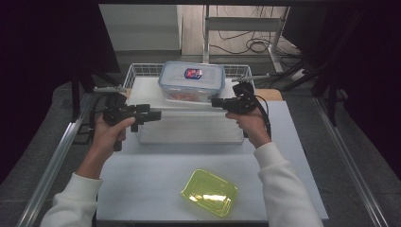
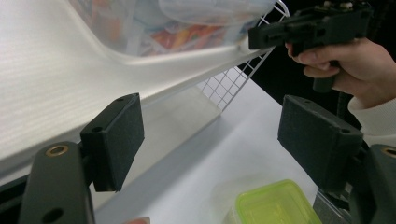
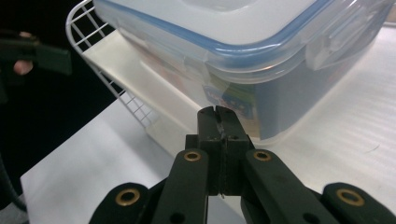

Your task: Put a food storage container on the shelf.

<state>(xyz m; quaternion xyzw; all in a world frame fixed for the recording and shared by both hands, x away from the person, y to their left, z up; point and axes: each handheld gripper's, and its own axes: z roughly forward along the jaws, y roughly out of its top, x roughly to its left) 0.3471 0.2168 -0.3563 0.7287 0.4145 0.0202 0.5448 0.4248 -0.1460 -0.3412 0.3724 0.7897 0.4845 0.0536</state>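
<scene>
A clear plastic box (image 1: 191, 81) with a blue-rimmed snap lid stands on a white raised shelf (image 1: 189, 125) and holds colourful packets. My left gripper (image 1: 152, 115) hovers open at the shelf's front left, its pads (image 2: 116, 140) wide apart with nothing between them. From the right, my right gripper (image 1: 215, 102) points at the box's front right corner with its jaws shut and empty. In the right gripper view that gripper (image 3: 218, 122) sits just short of the box (image 3: 261, 51). A yellow-green tub (image 1: 209, 192) lies on the white table near the front edge.
A white wire basket (image 1: 137, 72) surrounds the back of the shelf. The left gripper view shows the box (image 2: 177, 23), the basket mesh (image 2: 224, 84), the tub (image 2: 275, 205) and the other gripper (image 2: 299, 28) in a hand. Metal rails flank the table.
</scene>
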